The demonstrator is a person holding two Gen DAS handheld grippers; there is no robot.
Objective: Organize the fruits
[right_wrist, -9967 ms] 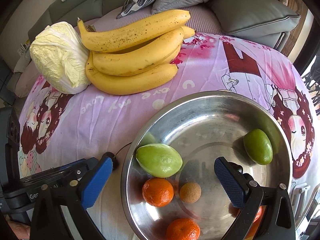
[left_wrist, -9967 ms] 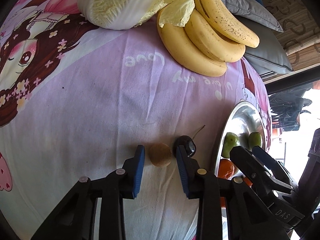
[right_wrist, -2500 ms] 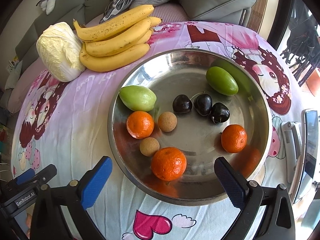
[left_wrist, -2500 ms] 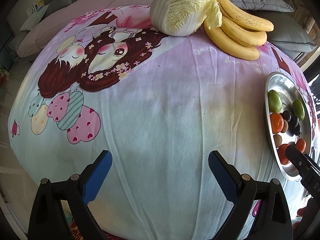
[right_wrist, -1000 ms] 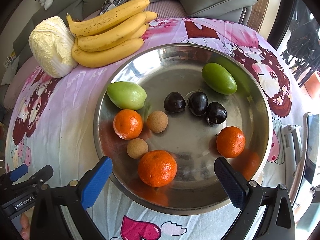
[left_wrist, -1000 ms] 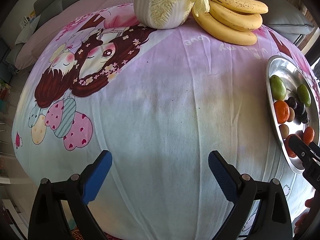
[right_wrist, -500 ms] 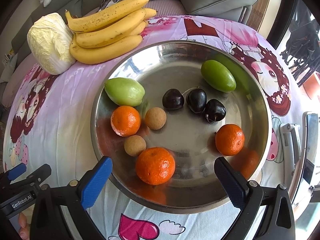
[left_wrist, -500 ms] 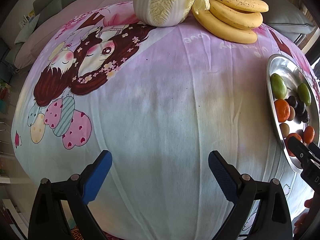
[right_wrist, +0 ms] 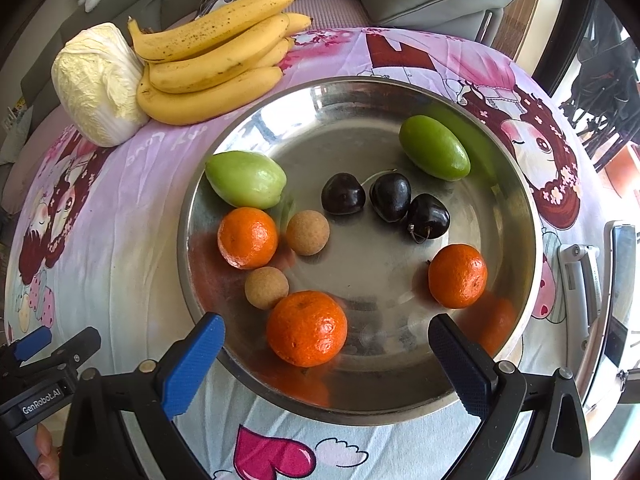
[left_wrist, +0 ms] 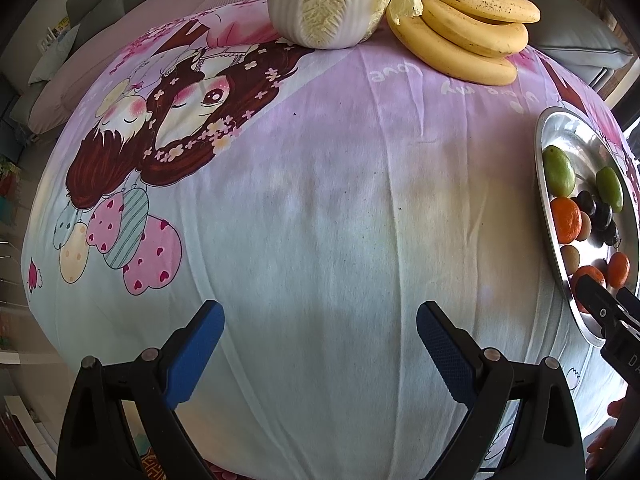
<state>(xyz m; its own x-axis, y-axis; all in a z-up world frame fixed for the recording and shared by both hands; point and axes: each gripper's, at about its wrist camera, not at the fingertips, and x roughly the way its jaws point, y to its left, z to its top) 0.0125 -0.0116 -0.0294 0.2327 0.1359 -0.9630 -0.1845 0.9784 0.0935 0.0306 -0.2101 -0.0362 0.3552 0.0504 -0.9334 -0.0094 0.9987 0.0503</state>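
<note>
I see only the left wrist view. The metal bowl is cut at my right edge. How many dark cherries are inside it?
Observer: Three cherries, close together near the middle of the bowl.
Operator: And the oranges, how many?
Observer: Three oranges; one sits alone on the right side.
Operator: Is the right claw holding something?
Observer: No, the right claw is open and empty, over the bowl's near rim.
</note>
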